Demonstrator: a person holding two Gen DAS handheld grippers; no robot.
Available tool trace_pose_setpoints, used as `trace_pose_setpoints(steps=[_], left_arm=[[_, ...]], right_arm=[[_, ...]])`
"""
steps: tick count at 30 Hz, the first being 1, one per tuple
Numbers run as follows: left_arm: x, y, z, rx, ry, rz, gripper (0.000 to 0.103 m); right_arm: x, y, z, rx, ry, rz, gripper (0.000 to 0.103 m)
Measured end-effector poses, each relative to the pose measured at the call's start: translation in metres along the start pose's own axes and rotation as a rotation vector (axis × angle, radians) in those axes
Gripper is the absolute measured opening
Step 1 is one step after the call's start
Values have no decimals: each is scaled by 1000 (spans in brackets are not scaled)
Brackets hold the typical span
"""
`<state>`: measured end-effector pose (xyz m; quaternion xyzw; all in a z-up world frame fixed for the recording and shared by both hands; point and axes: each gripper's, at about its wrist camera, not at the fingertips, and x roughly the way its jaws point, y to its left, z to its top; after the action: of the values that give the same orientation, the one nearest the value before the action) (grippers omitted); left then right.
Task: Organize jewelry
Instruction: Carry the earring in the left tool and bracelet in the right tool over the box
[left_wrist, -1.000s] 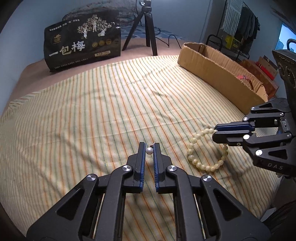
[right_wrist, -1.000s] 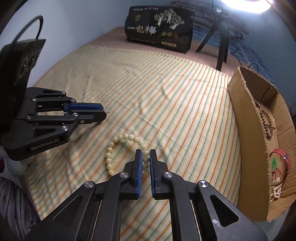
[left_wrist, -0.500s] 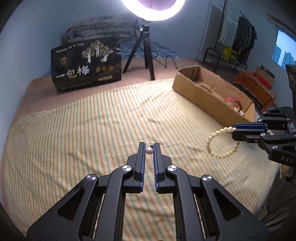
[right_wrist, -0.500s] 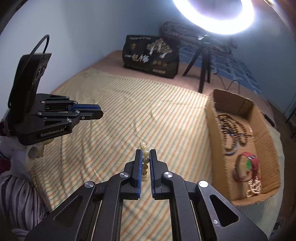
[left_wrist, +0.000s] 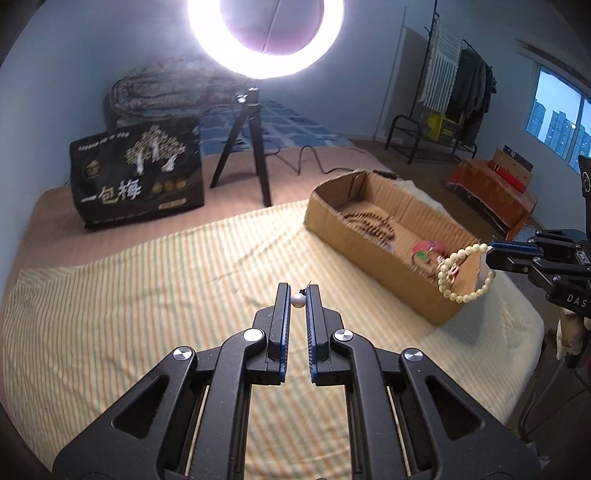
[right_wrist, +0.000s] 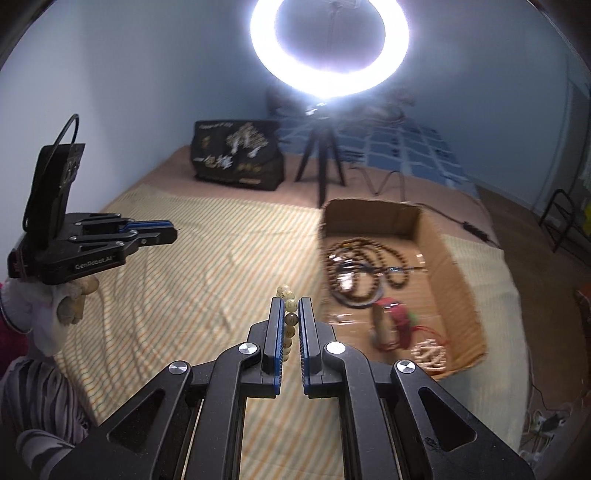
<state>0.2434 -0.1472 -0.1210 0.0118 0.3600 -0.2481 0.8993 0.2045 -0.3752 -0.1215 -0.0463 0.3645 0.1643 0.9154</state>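
Observation:
My left gripper (left_wrist: 297, 291) is shut on a small pearl earring (left_wrist: 297, 300), held above the striped cloth (left_wrist: 166, 295). My right gripper (right_wrist: 289, 304) is shut on a cream bead bracelet (right_wrist: 288, 306). In the left wrist view the bracelet (left_wrist: 466, 273) hangs from the right gripper (left_wrist: 491, 251) over the near end of the cardboard box (left_wrist: 354, 236). The box (right_wrist: 458, 295) holds dark bead necklaces (right_wrist: 362, 266), a red bracelet (right_wrist: 395, 317) and a pale bead bracelet (right_wrist: 428, 354). The left gripper (right_wrist: 173, 234) shows at the left of the right wrist view.
A black printed bag (left_wrist: 138, 177) and a ring light (left_wrist: 266, 37) on a tripod (left_wrist: 251, 147) stand at the back of the bed. A clothes rack (left_wrist: 454, 92) and a red box (left_wrist: 491, 192) are at the far right.
Both grippers have risen from the cloth. The right gripper lifted the bracelet and carried it toward the cardboard box. The left still holds the pearl earring.

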Motion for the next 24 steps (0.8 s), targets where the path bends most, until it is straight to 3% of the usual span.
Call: trace_pose_setpoints(steps=[11,24], left_arm=[[22,-39,42,36,-33,-49,6],[55,-78,74,74,-40,-68,6]], right_arm=[[-14,-43,10,48,-41,-66,6],[-3,-86,18,102,-49,-108,6]])
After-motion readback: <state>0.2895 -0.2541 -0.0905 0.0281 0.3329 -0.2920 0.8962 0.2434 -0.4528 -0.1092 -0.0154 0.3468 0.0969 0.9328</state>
